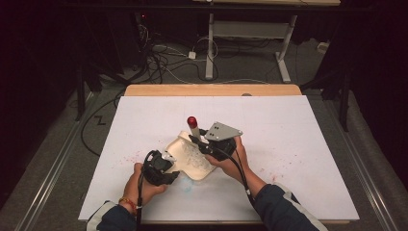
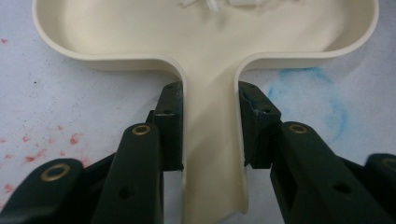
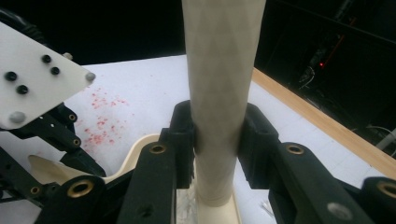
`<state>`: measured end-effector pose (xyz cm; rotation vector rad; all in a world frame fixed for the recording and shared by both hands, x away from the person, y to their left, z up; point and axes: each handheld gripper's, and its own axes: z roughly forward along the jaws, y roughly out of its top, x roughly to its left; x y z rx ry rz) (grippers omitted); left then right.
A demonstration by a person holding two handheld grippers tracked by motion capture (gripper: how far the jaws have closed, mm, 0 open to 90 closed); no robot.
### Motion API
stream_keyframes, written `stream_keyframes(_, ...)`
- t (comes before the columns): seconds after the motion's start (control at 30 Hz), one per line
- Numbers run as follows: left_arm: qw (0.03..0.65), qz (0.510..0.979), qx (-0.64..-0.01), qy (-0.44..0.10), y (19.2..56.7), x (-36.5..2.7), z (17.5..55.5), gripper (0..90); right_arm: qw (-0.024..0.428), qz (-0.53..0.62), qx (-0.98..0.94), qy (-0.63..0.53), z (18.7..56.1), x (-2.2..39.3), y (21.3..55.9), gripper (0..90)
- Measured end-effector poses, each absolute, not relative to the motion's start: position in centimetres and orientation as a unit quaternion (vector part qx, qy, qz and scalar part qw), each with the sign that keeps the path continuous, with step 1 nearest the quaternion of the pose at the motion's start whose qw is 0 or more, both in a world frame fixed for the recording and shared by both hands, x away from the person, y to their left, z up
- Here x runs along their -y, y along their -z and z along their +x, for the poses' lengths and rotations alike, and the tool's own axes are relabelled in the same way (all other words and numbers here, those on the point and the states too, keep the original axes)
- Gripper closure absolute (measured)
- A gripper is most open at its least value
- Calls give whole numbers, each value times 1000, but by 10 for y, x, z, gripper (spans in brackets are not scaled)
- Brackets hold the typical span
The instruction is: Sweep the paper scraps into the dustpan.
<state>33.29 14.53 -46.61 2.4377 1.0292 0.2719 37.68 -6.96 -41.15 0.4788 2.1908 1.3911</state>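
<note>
So left gripper point(image 2: 210, 135) is pinching the cream dustpan's handle point(image 2: 212, 154), right gripper point(image 3: 217, 140) is clamped on the brush handle point(image 3: 219, 93). Mid-sweep, I'd guess; next, drag the bits into the pan.

The high view looks forward and down from above the person's side onto the white table point(image 1: 298, 144) — fairly far off. Each gripper view rides close along its own jaws; all three share the cream tray point(image 1: 190, 154) point(image 2: 210, 42) point(image 3: 135, 149).

The cream tray point(image 2: 210, 42) looks like smooth, slightly glossy plastic. The tube point(image 3: 222, 93) seems matt, faintly faceted plastic with a shiny red cap point(image 1: 192, 120). The table's white sheet point(image 1: 298, 130) looks papery and matt over a wood edge point(image 1: 211, 90).
</note>
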Motion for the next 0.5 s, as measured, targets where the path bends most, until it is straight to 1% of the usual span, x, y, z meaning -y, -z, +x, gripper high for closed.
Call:
stream_keyframes(0.2,236,893,-372,-95,468,-146,331,630,268,154,-798,-518,374,64,402,711)
stream_keyframes(0.33,236,893,-370,-98,468,-146,329,630,267,155,-791,-528,373,65,392,711)
stream_keyframes(0.5,235,893,-372,-97,468,-145,328,630,280,158,-780,-537,368,79,374,711)
